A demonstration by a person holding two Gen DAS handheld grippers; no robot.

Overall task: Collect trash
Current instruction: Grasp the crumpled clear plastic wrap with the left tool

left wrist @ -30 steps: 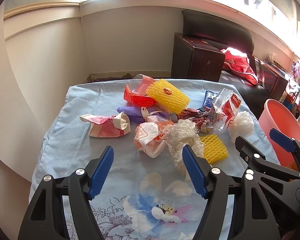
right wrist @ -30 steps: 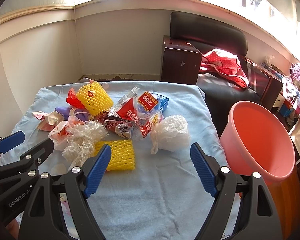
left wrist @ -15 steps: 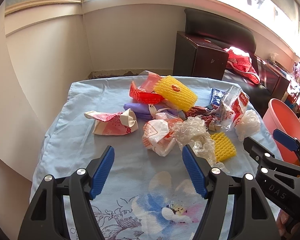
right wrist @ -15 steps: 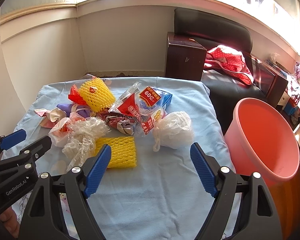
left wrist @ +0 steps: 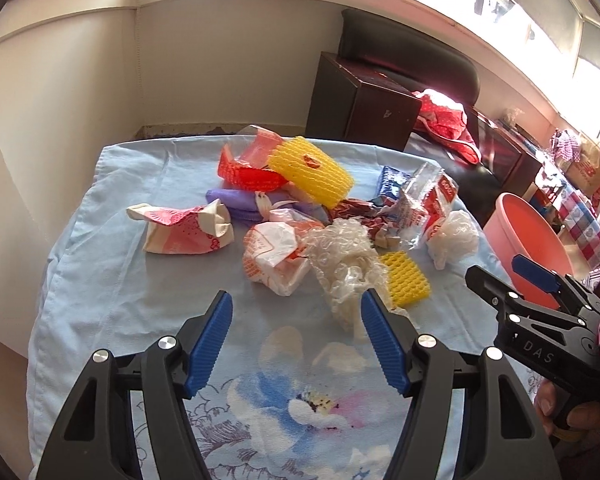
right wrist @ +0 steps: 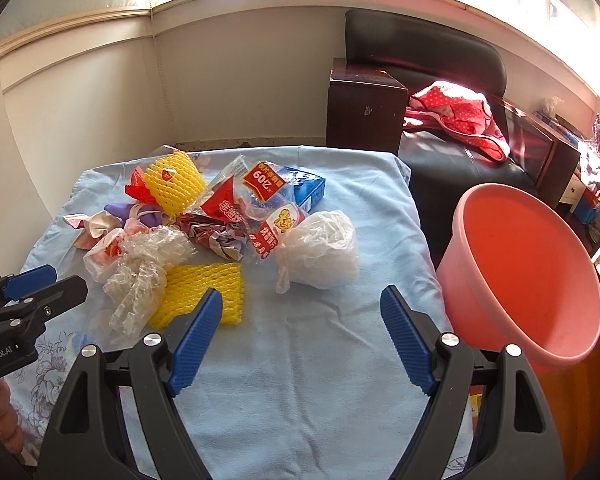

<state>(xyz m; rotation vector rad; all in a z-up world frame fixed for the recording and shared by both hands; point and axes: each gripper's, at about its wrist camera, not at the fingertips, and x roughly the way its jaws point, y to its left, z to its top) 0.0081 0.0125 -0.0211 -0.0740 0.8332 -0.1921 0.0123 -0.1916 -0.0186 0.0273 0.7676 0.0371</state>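
Left wrist view. Step, as I judge it: approach, nothing picked yet. My left gripper hangs over the blue cloth, jaws spread wide and empty. Trash lies heaped mid-table, all within reach:
- crumpled clear film, nearest, just ahead of my right-side finger
- white-and-orange wrapper, touching the film
- flat yellow foam net, beside the film
- pink paper bag, set apart to the left
- tubular yellow foam net on red netting, at the far side

Next move, I reckon: go forward and down, then close on the film or the wrapper; both are soft and tangled, so a neighbour may drag along.

Right wrist view. My right gripper is likewise wide apart and holding nothing. The white plastic ball sits just ahead, lying free of the heap. The printed snack bags touch it behind. The pink bucket stands off the table's right edge, mouth open, the likely drop point. Nothing blocks the path to it. A dark armchair with a red dotted garment stands behind; not trash, I take it
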